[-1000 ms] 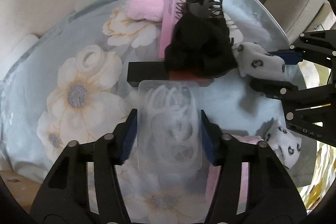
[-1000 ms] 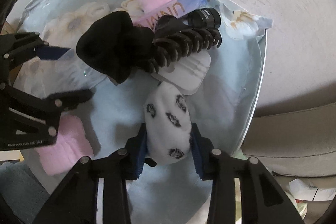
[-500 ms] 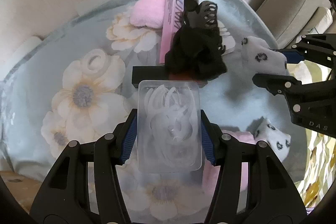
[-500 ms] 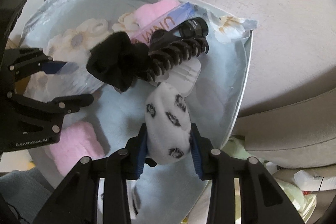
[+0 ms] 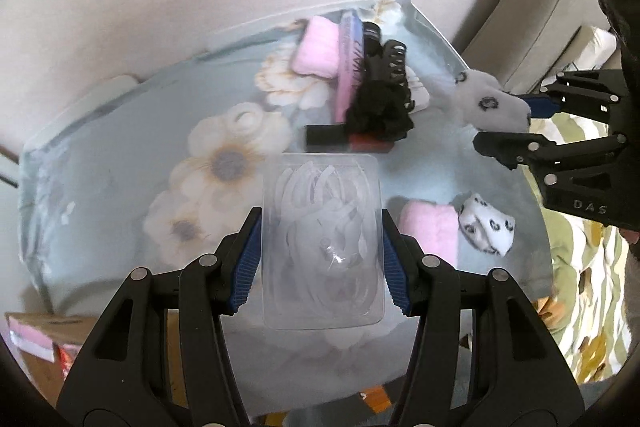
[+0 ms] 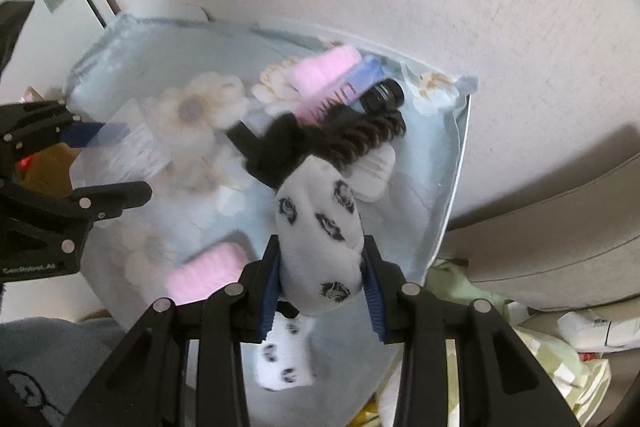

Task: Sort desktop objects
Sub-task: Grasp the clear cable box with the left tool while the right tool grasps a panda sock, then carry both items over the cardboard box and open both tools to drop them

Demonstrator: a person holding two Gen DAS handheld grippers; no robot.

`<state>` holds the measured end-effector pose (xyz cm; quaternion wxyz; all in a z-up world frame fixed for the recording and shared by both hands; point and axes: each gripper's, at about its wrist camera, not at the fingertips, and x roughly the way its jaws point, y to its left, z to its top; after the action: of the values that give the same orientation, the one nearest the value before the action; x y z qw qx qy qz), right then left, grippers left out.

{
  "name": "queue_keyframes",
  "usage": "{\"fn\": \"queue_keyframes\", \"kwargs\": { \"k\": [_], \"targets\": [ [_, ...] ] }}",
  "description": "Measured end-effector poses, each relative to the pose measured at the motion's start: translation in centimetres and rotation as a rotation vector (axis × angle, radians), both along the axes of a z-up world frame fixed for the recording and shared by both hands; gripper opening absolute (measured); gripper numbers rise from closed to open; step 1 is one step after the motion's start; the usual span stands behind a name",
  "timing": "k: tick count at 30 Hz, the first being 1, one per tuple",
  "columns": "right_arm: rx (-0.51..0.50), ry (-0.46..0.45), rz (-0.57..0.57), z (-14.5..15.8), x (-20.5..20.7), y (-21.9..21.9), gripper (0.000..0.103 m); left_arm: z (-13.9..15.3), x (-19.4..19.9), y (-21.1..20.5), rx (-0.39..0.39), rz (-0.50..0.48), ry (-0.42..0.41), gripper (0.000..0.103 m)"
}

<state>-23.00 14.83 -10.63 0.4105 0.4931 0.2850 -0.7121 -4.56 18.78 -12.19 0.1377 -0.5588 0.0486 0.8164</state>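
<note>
My left gripper (image 5: 322, 259) is shut on a clear plastic box of white loops (image 5: 322, 239), held well above the round table with the floral cloth (image 5: 120, 155). My right gripper (image 6: 320, 291) is shut on a white sock with black prints (image 6: 320, 227), also lifted off the table; in the left wrist view the same sock (image 5: 490, 103) hangs at the right. A second printed sock (image 5: 486, 223) and a pink roll (image 5: 428, 231) lie near the table's right edge. A pile with a black scrunchie (image 5: 378, 111), black claw clip (image 5: 390, 63), pink box (image 5: 350, 67) and another pink roll (image 5: 318, 51) sits at the back.
A black bar with a red end (image 5: 344, 139) lies beside the pile. A beige sofa (image 5: 532, 15) stands behind the table at the right. A cardboard box (image 5: 36, 343) sits on the floor at lower left. Patterned fabric (image 5: 592, 291) lies below the table's right edge.
Both grippers have risen with their loads, so the table looks smaller and farther away. The printed sock has come off the cloth and now hangs in the air.
</note>
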Motion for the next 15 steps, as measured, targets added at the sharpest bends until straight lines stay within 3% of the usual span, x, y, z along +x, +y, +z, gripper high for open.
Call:
{"fn": "queue_keyframes", "kwargs": {
  "k": [9, 10, 15],
  "targets": [
    [-0.061, 0.024, 0.079, 4.8, 4.7, -2.5, 0.035, 2.6, 1.8, -6.4, 0.01, 0.065, 0.035, 0.051],
    [-0.064, 0.011, 0.13, 5.0, 5.0, -2.8, 0.035, 2.8, 2.0, -7.3, 0.01, 0.078, 0.037, 0.051],
    [-0.112, -0.018, 0.167, 6.4, 7.3, -5.4, 0.035, 3.9, 3.6, -12.3, -0.003, 0.136, 0.061, 0.051]
  ]
}}
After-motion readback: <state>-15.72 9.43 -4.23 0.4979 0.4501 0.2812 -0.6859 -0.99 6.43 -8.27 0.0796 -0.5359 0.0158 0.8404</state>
